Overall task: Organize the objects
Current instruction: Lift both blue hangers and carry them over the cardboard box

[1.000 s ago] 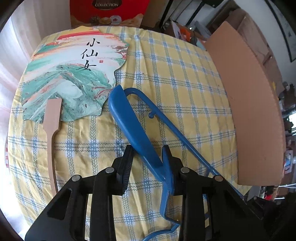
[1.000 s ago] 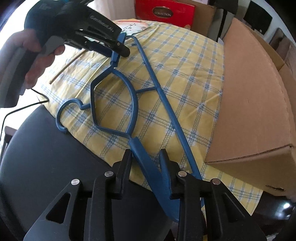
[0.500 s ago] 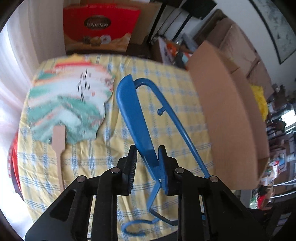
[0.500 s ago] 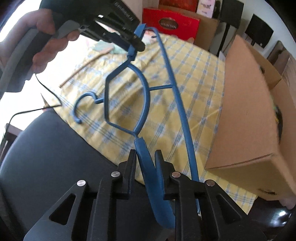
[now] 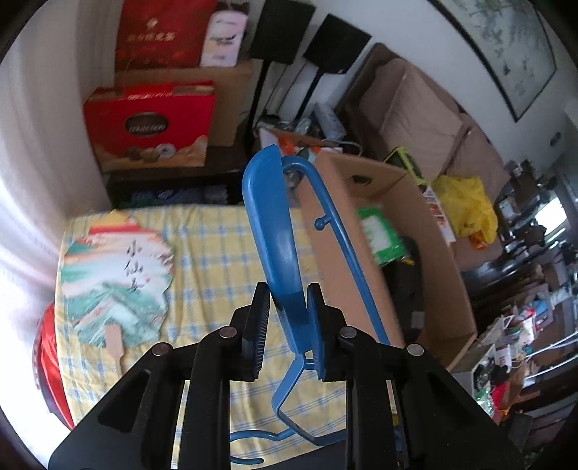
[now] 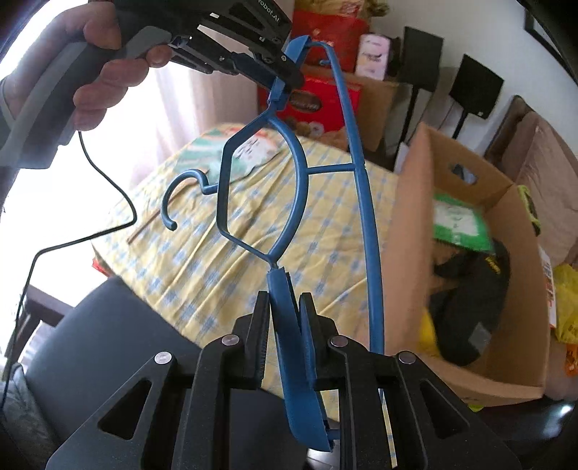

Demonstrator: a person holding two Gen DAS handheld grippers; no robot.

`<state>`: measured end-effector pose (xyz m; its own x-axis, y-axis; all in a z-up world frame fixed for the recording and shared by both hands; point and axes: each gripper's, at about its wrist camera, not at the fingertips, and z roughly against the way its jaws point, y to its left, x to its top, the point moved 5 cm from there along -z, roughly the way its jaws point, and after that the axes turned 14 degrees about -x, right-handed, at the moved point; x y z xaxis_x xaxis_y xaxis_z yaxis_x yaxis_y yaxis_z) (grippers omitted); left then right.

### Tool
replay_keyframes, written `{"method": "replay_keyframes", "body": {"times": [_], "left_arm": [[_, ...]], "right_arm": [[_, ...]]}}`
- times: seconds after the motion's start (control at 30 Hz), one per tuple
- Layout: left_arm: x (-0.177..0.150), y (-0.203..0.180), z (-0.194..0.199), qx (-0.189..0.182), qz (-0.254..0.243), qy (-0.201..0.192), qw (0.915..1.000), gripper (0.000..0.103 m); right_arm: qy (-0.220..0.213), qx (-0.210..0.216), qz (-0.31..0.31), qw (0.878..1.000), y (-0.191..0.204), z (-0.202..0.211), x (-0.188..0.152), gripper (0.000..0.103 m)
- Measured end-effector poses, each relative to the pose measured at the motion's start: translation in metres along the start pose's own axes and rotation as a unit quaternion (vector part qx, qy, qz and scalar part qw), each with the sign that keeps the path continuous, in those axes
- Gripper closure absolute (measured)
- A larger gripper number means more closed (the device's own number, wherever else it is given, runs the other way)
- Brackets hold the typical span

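Left wrist view: left gripper (image 5: 287, 311) clamped on one broad shoulder end of the blue hanger (image 5: 271, 231), pads pressing both sides, w/ hanger lifted clear of the table (image 5: 216, 238) and standing up the centre of frame; its thin bar runs down the right side of the fingers, hook curl at bottom centre. Right wrist view: right gripper (image 6: 283, 311) pinched on the other shoulder end of the hanger (image 6: 300, 180); its jaws have just been closing, plastic between them. Same view, upper left: a hand (image 6: 97, 72) on the left gripper's handle, "robot.AI" partly readable on its black body, cable trailing down the left edge. Writing: paper fan (image 5: 115, 274) lies flat at left of the yellow check tablecloth, three black Chinese characters down its face, wooden handle pointing to lower left. Red gift box (image 5: 151, 123) at upper left has an oval label, text too blurred to be sure of; taller red bag (image 5: 159, 32) above it carries gold characters, unreadable. Cardboard box (image 5: 393, 260) sits open at right of centre, its near wall just beside the hanger bar; green packet (image 5: 383, 231) inside w/ print too blurred to read, black cloth (image 6: 469, 289) lower in it. Yellow plastic bag (image 5: 466, 202) beyond box's right wall. Room: tablecloth bare between fan and box; table's near edge meets a dark chair seat (image 6: 108, 343) at lower left of right wrist view
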<state>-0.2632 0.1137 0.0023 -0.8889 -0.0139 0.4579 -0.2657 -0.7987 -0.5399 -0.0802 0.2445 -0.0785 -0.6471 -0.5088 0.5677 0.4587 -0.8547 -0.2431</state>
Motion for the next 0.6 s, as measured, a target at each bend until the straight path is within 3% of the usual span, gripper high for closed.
{"method": "replay_keyframes", "body": {"times": [0.27, 0.6], "left_arm": [[0.034, -0.053, -0.018, -0.034, -0.017, 0.000, 0.9993, 0.085], [0.069, -0.119, -0.068, -0.068, -0.036, 0.013, 0.9969, 0.085]], "right_arm": [[-0.013, -0.034, -0.024, 0.999, -0.053, 0.020, 0.009, 0.088], [-0.004, -0.093, -0.056, 0.994, -0.131, 0.021, 0.004, 0.088]]}}
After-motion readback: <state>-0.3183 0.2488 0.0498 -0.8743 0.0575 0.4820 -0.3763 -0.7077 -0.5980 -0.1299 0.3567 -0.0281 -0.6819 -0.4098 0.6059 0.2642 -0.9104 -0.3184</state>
